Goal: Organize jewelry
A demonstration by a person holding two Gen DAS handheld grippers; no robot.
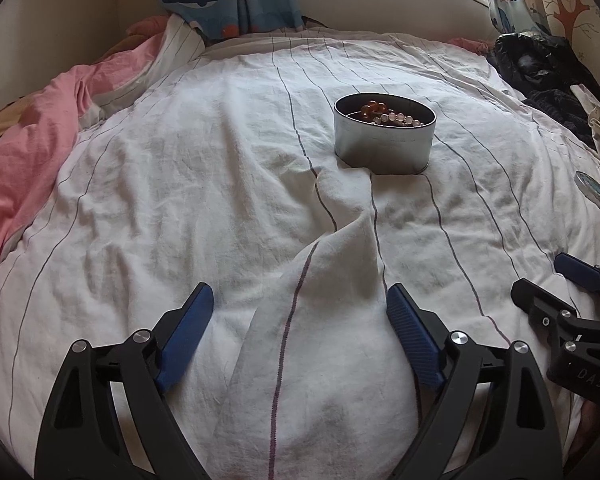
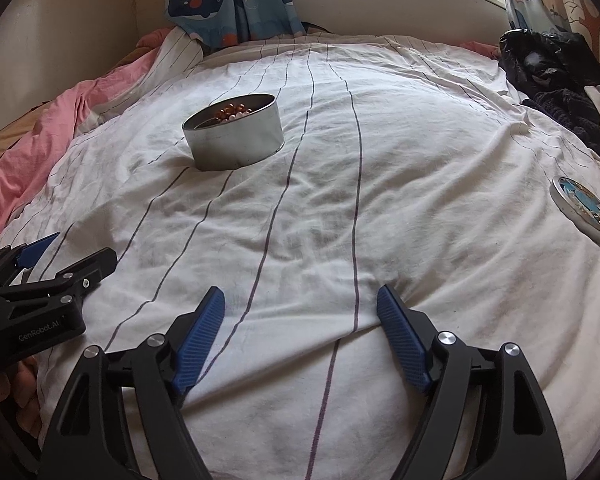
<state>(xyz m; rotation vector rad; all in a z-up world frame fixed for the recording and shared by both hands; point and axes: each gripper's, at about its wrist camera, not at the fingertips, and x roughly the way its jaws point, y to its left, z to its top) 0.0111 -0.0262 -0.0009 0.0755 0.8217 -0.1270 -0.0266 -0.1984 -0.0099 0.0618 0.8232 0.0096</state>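
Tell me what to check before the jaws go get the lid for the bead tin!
1. Tin upright on the striped sheet: ok.
2. Beads inside the tin, none seen on the sheet: ok.
3. Lid lying flat, off to the right, apart from the tin: ok.
4. Left gripper jaws open, nothing between them but a fold of sheet: ok.
5. Right gripper jaws open and empty: ok.
6. Lid fits this tin: cannot tell.
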